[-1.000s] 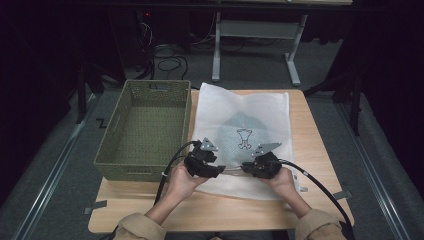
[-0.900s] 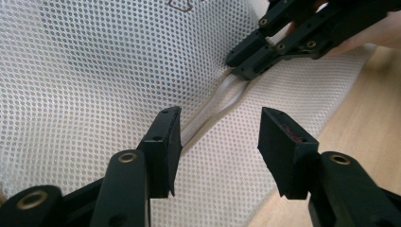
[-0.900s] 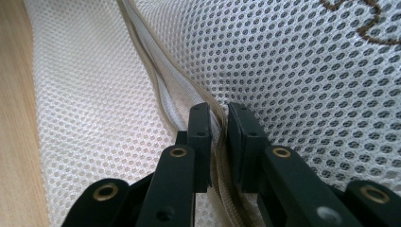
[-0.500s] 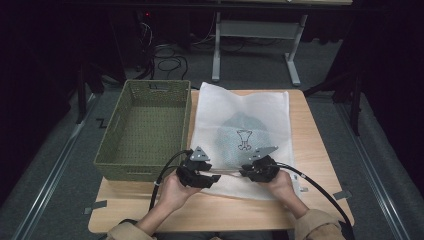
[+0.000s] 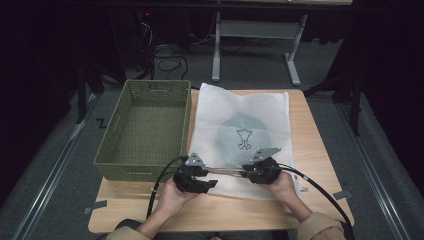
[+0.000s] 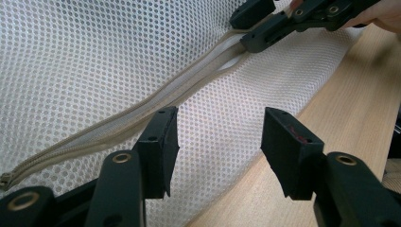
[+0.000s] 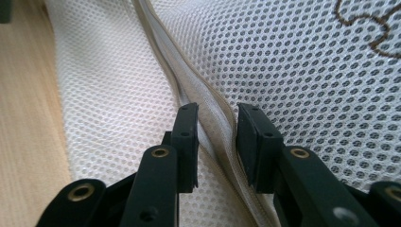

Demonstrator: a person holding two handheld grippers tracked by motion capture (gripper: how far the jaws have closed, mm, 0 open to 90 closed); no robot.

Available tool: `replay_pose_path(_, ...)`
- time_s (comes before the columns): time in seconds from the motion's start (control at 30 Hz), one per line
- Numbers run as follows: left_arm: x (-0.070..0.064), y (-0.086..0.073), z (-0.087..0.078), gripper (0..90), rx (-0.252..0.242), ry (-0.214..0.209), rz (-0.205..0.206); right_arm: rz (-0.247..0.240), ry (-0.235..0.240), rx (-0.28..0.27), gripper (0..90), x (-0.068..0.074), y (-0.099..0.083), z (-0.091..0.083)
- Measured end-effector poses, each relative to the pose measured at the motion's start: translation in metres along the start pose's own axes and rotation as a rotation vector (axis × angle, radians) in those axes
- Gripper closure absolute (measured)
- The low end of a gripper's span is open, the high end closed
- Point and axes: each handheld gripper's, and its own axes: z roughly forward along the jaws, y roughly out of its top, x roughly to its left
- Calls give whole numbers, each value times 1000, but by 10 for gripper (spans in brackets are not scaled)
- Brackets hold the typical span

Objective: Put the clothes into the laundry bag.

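A white mesh bag (image 5: 250, 110) lies flat on the table with a grey garment (image 5: 235, 130) inside. Its beige zipper (image 5: 227, 171) runs along the near edge and is stretched between my two grippers. My right gripper (image 5: 245, 174) is shut on the zipper (image 7: 189, 90), whose tape stands pinched between the jaws (image 7: 217, 127). My left gripper (image 5: 212, 182) is open at the zipper's left end. Its jaws (image 6: 220, 142) hover wide apart over the bag's mesh edge, with the zipper (image 6: 142, 106) passing just outside one jaw. The right gripper (image 6: 250, 28) shows farther along, clamped on the tape.
An empty green woven basket (image 5: 145, 127) stands at the left, touching the bag's edge. Bare wooden table (image 5: 320, 150) lies right of the bag and along the near edge. Black cables (image 5: 320, 187) trail from both grippers toward the person.
My left gripper has drawn left and toward the near edge, away from the right one, and now stands open. The right gripper has stayed on the zipper.
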Motion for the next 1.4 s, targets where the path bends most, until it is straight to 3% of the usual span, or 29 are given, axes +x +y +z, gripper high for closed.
replay_pose_path(0.2,0,-2,0,468,-3,10,11,-6,2,-13,690,3,0,-5)
replay_pose_path(0.4,2,-3,-1,465,-14,16,10,-23,-9,19,644,3,-3,3)
replay_pose_path(0.5,2,-4,-2,465,-21,19,10,-15,-13,3,637,3,-2,2)
replay_pose_path(0.63,2,-4,-1,463,-16,19,6,-23,-13,-28,626,5,0,-5)
replay_pose_path(0.87,2,-4,-3,458,-53,43,5,-28,-15,-54,582,7,4,-16)
replay_pose_path(1.4,4,-5,-5,457,-72,60,13,15,-59,-139,640,4,7,-51)
